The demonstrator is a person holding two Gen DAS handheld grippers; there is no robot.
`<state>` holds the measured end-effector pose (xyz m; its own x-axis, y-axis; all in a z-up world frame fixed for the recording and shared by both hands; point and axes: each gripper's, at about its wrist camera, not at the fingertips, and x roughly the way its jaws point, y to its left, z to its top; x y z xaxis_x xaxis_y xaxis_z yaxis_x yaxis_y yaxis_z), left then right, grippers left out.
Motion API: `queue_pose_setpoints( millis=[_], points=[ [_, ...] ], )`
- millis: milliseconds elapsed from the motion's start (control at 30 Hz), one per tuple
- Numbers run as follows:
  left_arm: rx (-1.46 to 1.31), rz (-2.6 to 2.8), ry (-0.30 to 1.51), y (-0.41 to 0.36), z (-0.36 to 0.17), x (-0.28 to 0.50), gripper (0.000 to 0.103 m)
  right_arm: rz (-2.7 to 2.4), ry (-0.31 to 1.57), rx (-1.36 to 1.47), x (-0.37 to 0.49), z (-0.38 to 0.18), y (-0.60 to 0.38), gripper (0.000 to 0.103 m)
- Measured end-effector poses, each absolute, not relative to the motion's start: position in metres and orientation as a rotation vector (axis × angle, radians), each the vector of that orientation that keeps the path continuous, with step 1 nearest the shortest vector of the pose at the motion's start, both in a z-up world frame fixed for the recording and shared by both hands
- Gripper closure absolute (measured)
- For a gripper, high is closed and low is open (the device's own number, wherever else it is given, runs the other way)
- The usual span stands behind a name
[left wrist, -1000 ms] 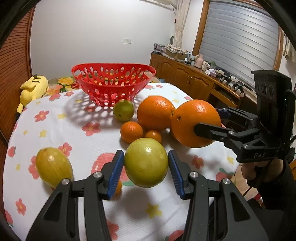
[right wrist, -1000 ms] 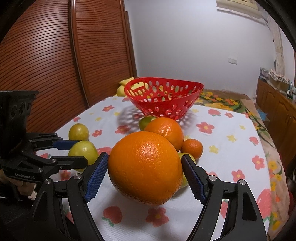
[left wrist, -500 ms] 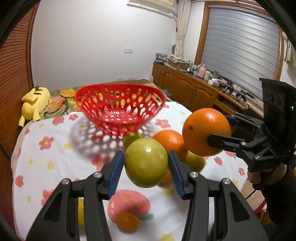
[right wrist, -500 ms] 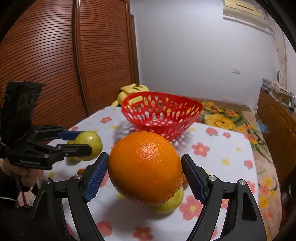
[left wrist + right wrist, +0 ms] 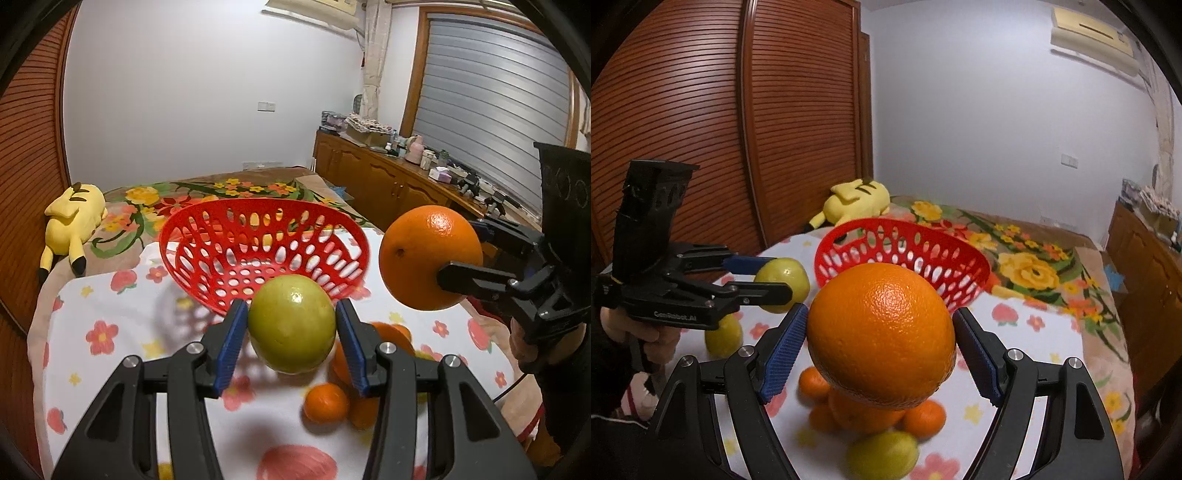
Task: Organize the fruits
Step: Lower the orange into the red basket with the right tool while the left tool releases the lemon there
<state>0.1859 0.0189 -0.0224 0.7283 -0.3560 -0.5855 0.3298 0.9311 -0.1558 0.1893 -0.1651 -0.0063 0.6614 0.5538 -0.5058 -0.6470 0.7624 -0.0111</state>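
My left gripper (image 5: 291, 332) is shut on a yellow-green citrus fruit (image 5: 291, 325), held above the table just in front of the red perforated basket (image 5: 207, 236). My right gripper (image 5: 881, 343) is shut on a large orange (image 5: 881, 336), lifted to the right of the basket (image 5: 964, 262). From the left wrist view the orange (image 5: 430, 256) hangs at the basket's right side. From the right wrist view the green fruit (image 5: 786, 273) sits in the left gripper (image 5: 775, 277), left of the basket. The basket holds no fruit that I can see.
Several small oranges (image 5: 919, 413) and a larger one (image 5: 384, 332) lie on the flowered tablecloth (image 5: 110, 332) below the grippers, with green fruits (image 5: 882, 454) (image 5: 722, 336) nearby. A yellow plush toy (image 5: 74, 218) lies beyond the table. A wooden sideboard (image 5: 388, 177) lines the right wall.
Both grippers have risen with their fruits and moved toward the basket. The loose fruits now lie lower in both views, and the basket appears nearer and more from above.
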Motion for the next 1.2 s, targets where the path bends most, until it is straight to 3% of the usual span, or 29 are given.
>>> queue_pose_setpoints(
  millis=[633, 1200],
  points=[
    [-0.057, -0.35, 0.718, 0.037, -0.039, 0.254, 0.055, 0.756, 0.655, -0.371, 0.3, -0.026, -0.115, 0.021],
    [-0.028, -0.315, 0.761, 0.039, -0.052, 0.274, 0.055, 0.761, 0.843, -0.484, 0.337, -0.07, -0.096, 0.021]
  ],
)
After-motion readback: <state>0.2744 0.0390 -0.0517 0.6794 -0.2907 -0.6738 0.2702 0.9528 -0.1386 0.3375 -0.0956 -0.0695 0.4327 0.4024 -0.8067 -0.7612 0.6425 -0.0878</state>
